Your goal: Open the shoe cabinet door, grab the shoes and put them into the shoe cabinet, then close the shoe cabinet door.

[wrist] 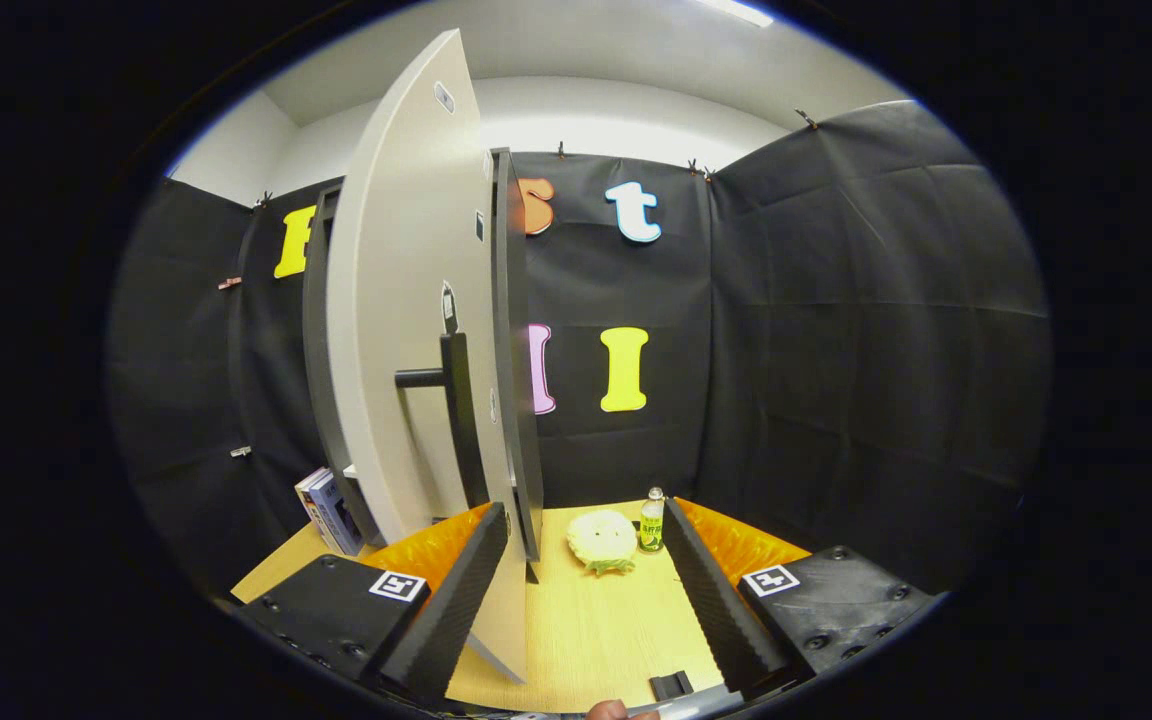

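1. 2 fingers of the gripper [576, 610] stand spread wide with nothing pinched; the jaws frame bare bench [596, 640], and the free edge of the shoe cabinet door [406, 330] stands just inside the left finger.
2. Swung partly open, the pale door shows its dark bar handle [456, 415] jutting from its face, above and beyond the left finger. The dark cabinet body [521, 350] rises right behind the door.
3. No shoes can be made out from this angle. Ahead of the fingers on the bench sit a pale frilly object [603, 540] and a small green bottle [652, 522], side by side; some books [329, 510] lean left of the cabinet.
4. Judged from this, the door step looks unfinished: the opening still seems narrow for passing shoes through.
5. Doing it well likely means pushing the door's edge along its hinge arc with the left finger, slowly and evenly.
6. Risk: a careless sweep could send the bottle over.
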The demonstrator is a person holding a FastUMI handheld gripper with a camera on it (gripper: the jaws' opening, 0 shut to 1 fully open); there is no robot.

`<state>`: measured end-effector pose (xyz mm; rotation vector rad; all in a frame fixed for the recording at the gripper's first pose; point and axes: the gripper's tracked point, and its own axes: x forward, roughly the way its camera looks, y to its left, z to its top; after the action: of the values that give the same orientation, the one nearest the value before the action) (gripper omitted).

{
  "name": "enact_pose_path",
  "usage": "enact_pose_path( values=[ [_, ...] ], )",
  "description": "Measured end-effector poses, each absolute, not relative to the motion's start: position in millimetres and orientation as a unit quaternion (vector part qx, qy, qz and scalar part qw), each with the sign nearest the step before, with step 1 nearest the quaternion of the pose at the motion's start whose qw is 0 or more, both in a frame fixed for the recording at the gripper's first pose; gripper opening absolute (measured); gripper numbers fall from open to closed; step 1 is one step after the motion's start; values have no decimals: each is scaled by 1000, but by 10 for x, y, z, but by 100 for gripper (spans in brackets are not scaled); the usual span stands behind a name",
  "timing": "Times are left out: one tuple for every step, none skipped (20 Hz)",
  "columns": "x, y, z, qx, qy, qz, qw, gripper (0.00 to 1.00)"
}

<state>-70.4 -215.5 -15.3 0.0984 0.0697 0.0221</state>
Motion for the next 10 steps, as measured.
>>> enact_pose_path(
  values=[
    [-675,-2145,-151,50,38,12,998,99],
    [-669,-2158,-147,51,39,13,998,99],
    [-647,-2125,-166,56,42,16,997,98],
    [-638,-2098,-175,62,44,18,997,99],
    [-630,-2071,-179,62,46,20,997,98],
    [-633,-2062,-185,61,45,20,997,98],
    [-623,-2030,-197,58,46,21,997,98],
    [-628,-1986,-200,57,47,23,997,98],
    [-641,-1925,-191,59,47,26,997,98],
    [-671,-1833,-190,61,49,30,996,98]
  ],
)
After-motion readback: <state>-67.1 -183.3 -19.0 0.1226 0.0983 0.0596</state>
